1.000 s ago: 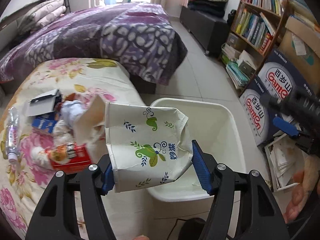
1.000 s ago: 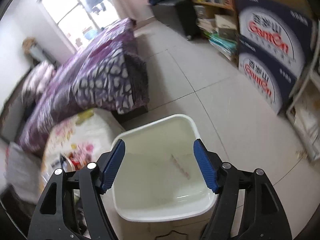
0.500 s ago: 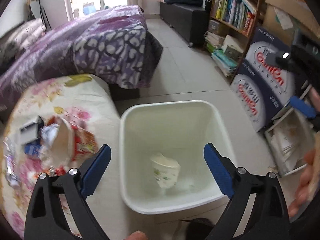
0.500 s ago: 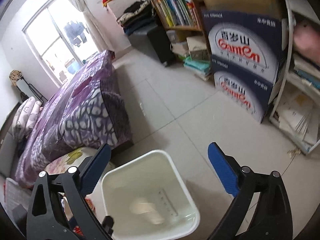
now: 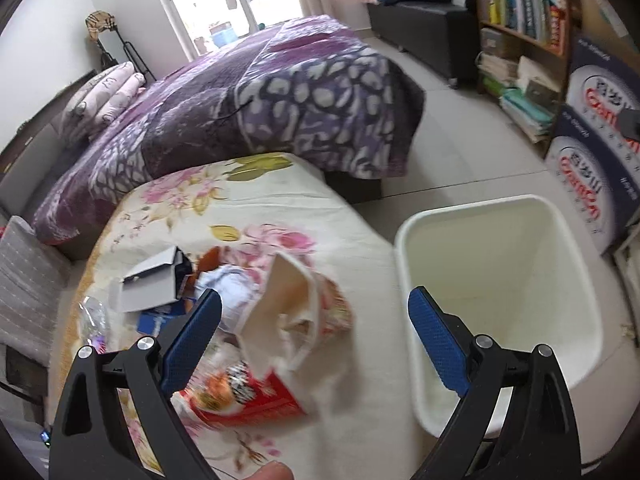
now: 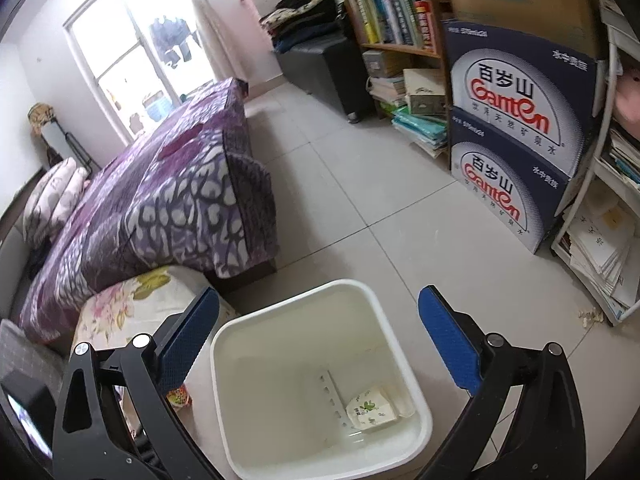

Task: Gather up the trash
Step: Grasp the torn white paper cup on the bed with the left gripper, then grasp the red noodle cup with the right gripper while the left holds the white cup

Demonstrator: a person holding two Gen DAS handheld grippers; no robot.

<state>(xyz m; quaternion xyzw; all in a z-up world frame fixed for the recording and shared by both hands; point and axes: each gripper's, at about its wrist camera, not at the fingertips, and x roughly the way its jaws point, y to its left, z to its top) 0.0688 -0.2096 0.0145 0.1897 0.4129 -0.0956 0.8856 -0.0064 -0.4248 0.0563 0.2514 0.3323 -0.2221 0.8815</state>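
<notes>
A white bin stands on the floor beside a low table with a floral cloth. A crumpled paper cup lies on the bin's bottom. On the cloth lies a pile of trash: a torn red and white noodle cup, a grey carton, a blue packet and a clear plastic bottle. My left gripper is open and empty above the noodle cup. My right gripper is open and empty above the bin.
A bed with a purple blanket stands behind the table. A bookshelf and stacked water boxes line the right wall. Papers are piled on a rack at far right. Tiled floor lies between.
My left gripper opened and dropped the paper cup into the bin, then swung left over the trash pile. My right gripper opened wider and rose above the bin.
</notes>
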